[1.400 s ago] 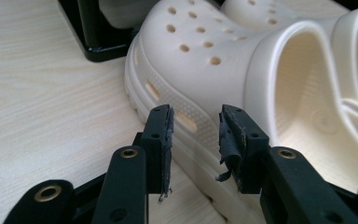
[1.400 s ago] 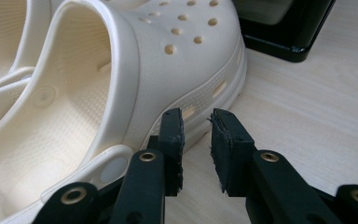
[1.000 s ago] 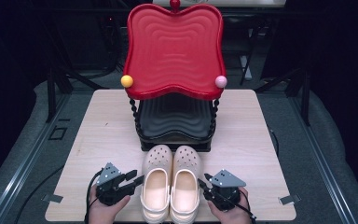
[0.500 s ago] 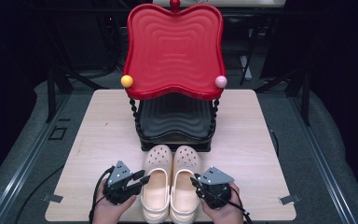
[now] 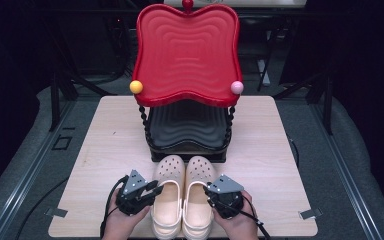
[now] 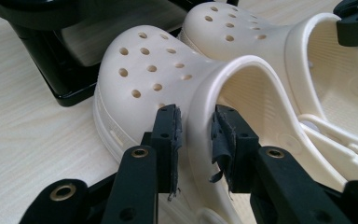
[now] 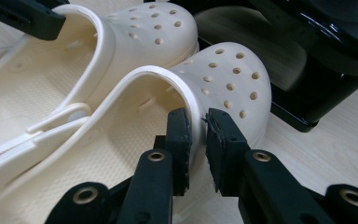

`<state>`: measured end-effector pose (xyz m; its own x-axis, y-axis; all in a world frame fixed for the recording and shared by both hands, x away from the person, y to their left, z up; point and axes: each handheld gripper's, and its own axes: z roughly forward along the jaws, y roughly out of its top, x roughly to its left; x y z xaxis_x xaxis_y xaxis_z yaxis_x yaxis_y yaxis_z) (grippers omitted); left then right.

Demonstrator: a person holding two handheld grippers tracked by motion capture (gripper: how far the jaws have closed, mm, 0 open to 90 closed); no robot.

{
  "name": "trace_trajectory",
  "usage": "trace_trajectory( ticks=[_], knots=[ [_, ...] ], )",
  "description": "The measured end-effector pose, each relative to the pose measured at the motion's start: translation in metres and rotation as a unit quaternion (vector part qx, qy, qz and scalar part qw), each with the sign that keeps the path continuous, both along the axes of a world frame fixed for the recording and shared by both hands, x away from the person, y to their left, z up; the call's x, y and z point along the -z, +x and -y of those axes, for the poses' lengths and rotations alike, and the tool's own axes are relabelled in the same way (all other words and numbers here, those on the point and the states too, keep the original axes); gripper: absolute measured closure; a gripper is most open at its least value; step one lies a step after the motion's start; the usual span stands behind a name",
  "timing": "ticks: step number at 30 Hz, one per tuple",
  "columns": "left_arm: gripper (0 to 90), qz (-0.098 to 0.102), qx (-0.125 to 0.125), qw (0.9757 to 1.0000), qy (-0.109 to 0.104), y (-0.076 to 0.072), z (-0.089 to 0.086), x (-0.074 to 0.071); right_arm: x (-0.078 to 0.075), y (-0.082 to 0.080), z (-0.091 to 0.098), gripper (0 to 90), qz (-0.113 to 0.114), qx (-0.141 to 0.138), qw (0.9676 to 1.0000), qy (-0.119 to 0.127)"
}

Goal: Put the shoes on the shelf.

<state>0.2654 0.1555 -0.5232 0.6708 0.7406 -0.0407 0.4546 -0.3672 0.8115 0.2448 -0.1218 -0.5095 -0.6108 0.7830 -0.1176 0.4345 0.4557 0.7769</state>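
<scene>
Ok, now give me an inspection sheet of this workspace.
Surface: pale wooden table, bare around the items.
Job's things: left clog and right clog, side by side, toes toward a two-tier stand with a red tray on top.
Clutter: nothing seen.
Grippers: left gripper and right gripper have just been closing, each astride its clog's outer wall.
Cables: black cable trails off the table's near edge.
Surroundings: dark, grey floor.

A light wooden table is standing on grey floor. A two-tier stand is sitting at its middle, holding a wavy red tray above a black tray. A yellow ball and a pink ball are capping its front posts.
</scene>
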Motion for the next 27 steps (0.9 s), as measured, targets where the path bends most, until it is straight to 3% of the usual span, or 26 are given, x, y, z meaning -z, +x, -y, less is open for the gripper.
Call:
trace_trajectory(
  ticks=[16, 21, 27],
  knots=[
    [75.3, 0.022, -0.002, 0.9993, 0.030, 0.000, 0.008, -0.002, 0.002, 0.003, -0.005, 81.5, 0.008, -0.001, 0.9997, -0.022],
    [78.9, 0.035, -0.004, 0.9981, 0.051, -0.004, 0.010, -0.004, 0.001, 0.002, -0.005, 82.2, 0.011, 0.002, 0.9996, -0.024],
    [81.5, 0.042, -0.002, 0.9972, 0.062, -0.009, 0.006, -0.006, 0.000, -0.003, -0.003, 82.5, 0.015, 0.003, 0.9993, -0.033]
  ],
)
